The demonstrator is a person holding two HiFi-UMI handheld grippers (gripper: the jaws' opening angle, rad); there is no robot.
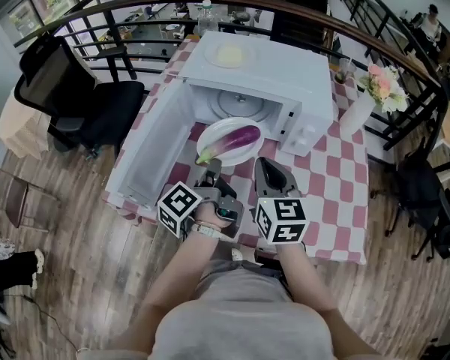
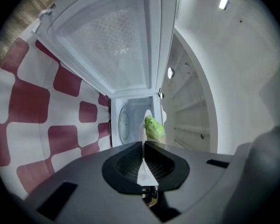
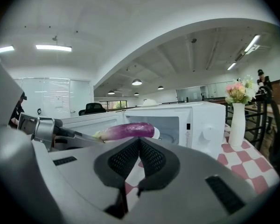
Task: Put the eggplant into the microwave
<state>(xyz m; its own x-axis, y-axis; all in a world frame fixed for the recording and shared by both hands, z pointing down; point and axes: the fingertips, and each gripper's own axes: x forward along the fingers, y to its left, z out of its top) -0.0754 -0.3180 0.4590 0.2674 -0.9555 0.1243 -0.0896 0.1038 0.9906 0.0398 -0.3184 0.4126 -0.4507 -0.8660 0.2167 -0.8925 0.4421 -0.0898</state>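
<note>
The eggplant [image 1: 234, 140] lies on a white plate [image 1: 207, 135] at the open microwave's [image 1: 285, 73] mouth, above the checked worktop [image 1: 337, 172]. The left gripper [image 1: 209, 170] pinches the plate's rim between its fingers [image 2: 128, 164]. The right gripper's [image 1: 267, 168] fingers meet empty. Only the left gripper view shows the turntable [image 2: 124, 122] upright beside the green stem [image 2: 154, 128].

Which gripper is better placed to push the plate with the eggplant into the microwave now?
Left. The left gripper is shut on the plate's near rim beside the eggplant's green stem, facing the open microwave. The right gripper is shut and empty, beside the plate.
</note>
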